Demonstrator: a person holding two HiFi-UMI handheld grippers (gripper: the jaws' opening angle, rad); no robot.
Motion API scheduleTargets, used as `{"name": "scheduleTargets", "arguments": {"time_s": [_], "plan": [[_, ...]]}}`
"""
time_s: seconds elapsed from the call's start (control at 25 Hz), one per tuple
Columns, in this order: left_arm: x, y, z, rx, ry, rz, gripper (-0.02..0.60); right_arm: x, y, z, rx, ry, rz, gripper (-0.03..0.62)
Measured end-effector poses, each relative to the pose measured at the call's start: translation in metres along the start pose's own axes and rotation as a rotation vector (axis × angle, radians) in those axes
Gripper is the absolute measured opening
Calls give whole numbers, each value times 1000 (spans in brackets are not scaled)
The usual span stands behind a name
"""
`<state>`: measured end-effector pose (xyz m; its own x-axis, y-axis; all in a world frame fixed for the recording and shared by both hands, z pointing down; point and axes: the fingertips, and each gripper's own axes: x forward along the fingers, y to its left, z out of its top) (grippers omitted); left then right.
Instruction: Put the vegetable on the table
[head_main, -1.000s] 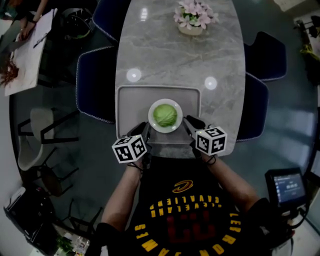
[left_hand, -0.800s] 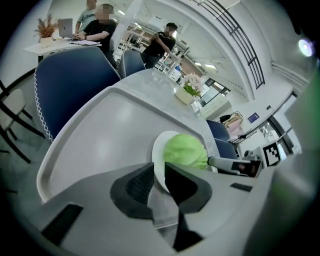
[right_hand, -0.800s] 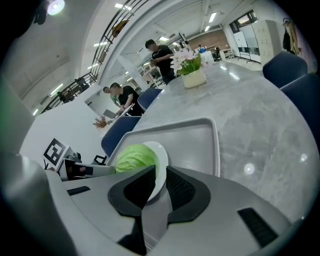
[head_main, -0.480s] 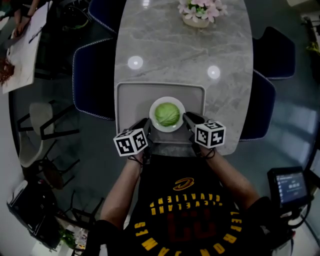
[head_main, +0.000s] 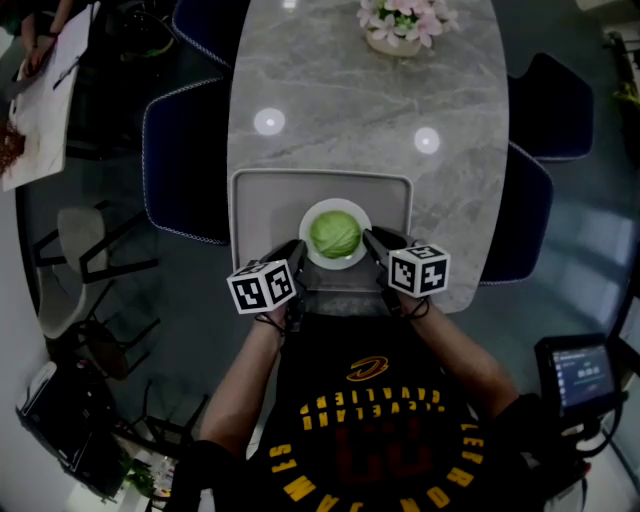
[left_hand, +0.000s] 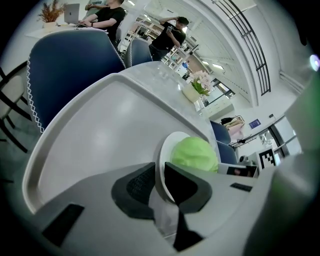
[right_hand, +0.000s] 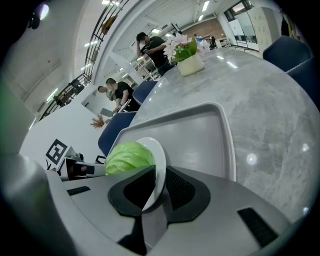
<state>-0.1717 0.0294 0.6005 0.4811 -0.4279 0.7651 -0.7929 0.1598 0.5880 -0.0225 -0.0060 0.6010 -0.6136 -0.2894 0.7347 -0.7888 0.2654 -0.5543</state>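
A green cabbage lies on a white plate over the near part of a grey tray on the marble table. My left gripper is shut on the plate's left near rim, and my right gripper is shut on its right near rim. In the left gripper view the thin plate rim runs between the jaws of the left gripper, with the cabbage just beyond. The right gripper view has the right gripper pinching the rim beside the cabbage. Whether the plate rests on the tray I cannot tell.
A pot of pink flowers stands at the table's far end. Dark blue chairs flank the table on the left and right. The tray's raised rim surrounds the plate. People sit at another table far left.
Both grippers have edged forward and inward along the plate's sides. The plate with the cabbage stays over the tray's near part.
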Motion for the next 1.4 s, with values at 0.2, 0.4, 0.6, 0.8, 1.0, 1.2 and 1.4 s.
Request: {"name": "scheduleTargets", "arguments": {"time_s": [0.2,0.4,0.6,0.8,1.0,1.2,1.4], "plan": [[3,-2,-1,10,16,-7,58,1,1,-2,3,8,1,67],[6,-5,-1,26,34,-8,58,2,1,-3,13,13,0,67],[8,-5,0,37,46,-5,58,4,2,-2,23,10,4,67],[11,-4,1,-41,50,-22,51,6,-1,-2,97,11,29,52],[13,-2,2,-83,48,-16,48,8,-3,0,131,20,35,49],[15,-2,0,-109,60,-6,48,7,-4,1,176,29,43,43],[17,-3,4,-129,54,-5,48,8,-6,8,211,4,48,43]]}}
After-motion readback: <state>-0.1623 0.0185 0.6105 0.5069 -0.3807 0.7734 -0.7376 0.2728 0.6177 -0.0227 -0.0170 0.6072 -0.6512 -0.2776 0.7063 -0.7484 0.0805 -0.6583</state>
